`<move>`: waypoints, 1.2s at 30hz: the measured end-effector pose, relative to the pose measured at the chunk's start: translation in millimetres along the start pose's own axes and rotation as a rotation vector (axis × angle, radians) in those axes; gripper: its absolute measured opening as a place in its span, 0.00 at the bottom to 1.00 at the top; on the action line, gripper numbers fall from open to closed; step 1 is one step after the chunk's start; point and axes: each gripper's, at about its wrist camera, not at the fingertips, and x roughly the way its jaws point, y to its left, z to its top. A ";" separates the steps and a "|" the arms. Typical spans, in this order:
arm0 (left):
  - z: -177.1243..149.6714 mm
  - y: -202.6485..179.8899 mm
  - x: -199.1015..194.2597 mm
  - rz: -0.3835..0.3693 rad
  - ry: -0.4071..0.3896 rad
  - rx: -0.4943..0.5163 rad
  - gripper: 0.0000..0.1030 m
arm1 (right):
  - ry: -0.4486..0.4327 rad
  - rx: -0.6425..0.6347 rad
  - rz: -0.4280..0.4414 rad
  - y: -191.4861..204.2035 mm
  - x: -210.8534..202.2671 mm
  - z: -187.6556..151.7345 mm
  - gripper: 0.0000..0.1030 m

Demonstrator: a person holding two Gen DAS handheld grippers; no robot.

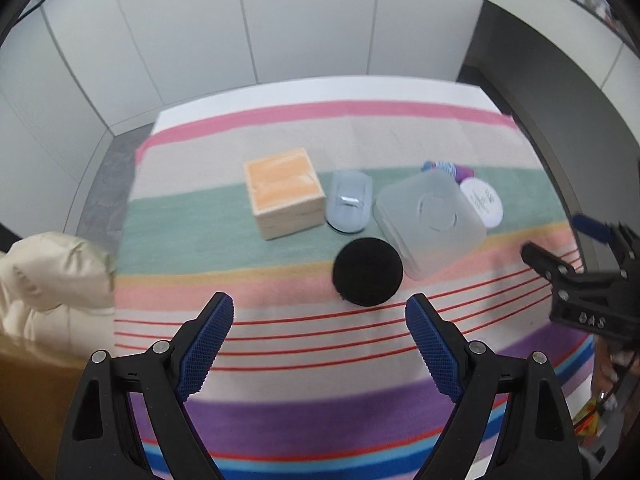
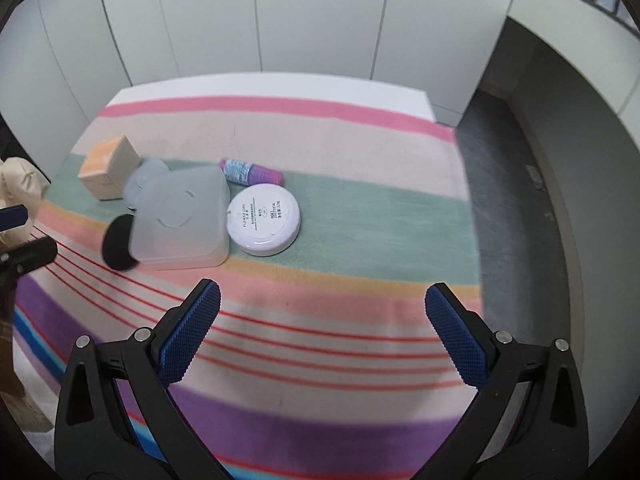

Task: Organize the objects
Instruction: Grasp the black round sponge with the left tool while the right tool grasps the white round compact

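On the striped cloth lie an orange-topped box (image 1: 283, 193), a pale blue-grey mouse-shaped case (image 1: 349, 200), a black round pad (image 1: 368, 266), a translucent square container (image 1: 431, 218), a white round compact (image 1: 481, 202) and a small purple bottle (image 1: 447, 169). In the right wrist view I see the container (image 2: 182, 220), the compact (image 2: 264, 220), the bottle (image 2: 250, 172), the box (image 2: 108, 174) and the pad (image 2: 116, 246). My left gripper (image 1: 319, 340) is open and empty, short of the pad. My right gripper (image 2: 322, 330) is open and empty, near the compact.
The table with the striped cloth (image 1: 320, 360) stands against white wall panels. A cream padded garment (image 1: 52, 276) lies at the left edge. Grey floor (image 2: 520, 208) runs along the right side. The right gripper (image 1: 560, 248) shows at the right of the left wrist view.
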 end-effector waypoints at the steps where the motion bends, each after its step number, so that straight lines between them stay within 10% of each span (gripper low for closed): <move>1: -0.8 -2.4 6.2 0.002 0.004 0.007 0.86 | 0.004 -0.010 0.004 1.1 7.6 1.0 1.00; 18: -0.7 -32.8 51.7 -0.014 -0.016 0.037 0.86 | -0.052 -0.076 0.068 25.5 49.8 10.6 0.88; 22: -1.3 -24.8 58.2 -0.021 -0.026 -0.019 0.48 | -0.087 -0.089 0.080 28.0 42.8 9.8 0.54; 36: 9.3 -34.2 28.1 -0.020 -0.065 0.009 0.45 | -0.085 -0.071 0.087 27.4 14.7 8.3 0.52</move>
